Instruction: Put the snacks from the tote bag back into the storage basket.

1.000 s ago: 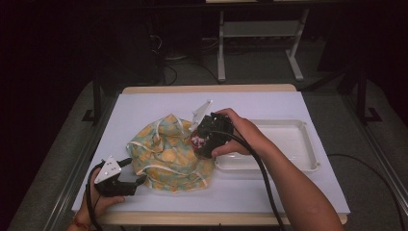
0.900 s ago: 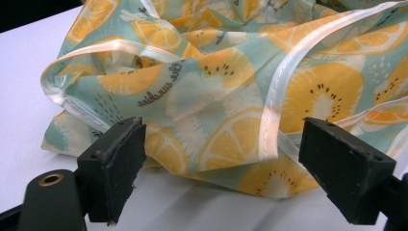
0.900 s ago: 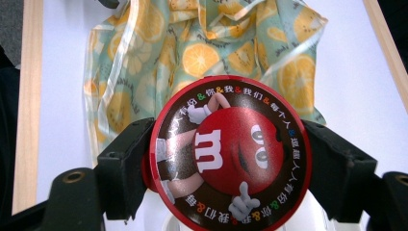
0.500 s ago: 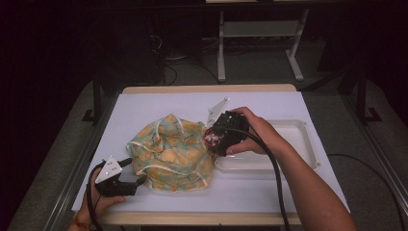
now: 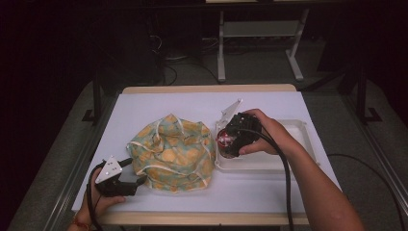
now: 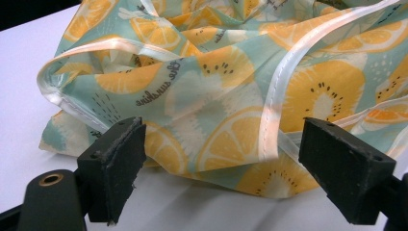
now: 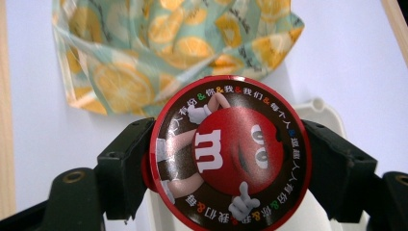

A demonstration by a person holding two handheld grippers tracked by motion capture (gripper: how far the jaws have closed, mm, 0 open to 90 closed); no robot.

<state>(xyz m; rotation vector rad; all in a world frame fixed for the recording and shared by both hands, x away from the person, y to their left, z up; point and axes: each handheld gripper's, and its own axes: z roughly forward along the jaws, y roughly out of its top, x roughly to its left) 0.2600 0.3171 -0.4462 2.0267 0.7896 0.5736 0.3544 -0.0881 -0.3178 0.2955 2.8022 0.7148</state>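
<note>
A round red candy tin (image 7: 230,153) is clamped between the jaws of the right gripper (image 5: 230,142), its printed lid turned toward that gripper's camera. Beneath and just behind the gripper a white tray (image 5: 302,126) is seen, with the tin held above its left end. Ahead of the tin, the fruit-print bag (image 5: 172,152) lies crumpled on the table (image 5: 154,103). The left gripper (image 5: 136,183) is held wide open, the bag's near edge (image 6: 231,159) just ahead of its jaws.

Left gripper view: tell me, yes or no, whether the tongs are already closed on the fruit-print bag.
No: the left tongs stand wide open, with the edge of the fruit-print bag lying between the pads, touched by neither.
</note>
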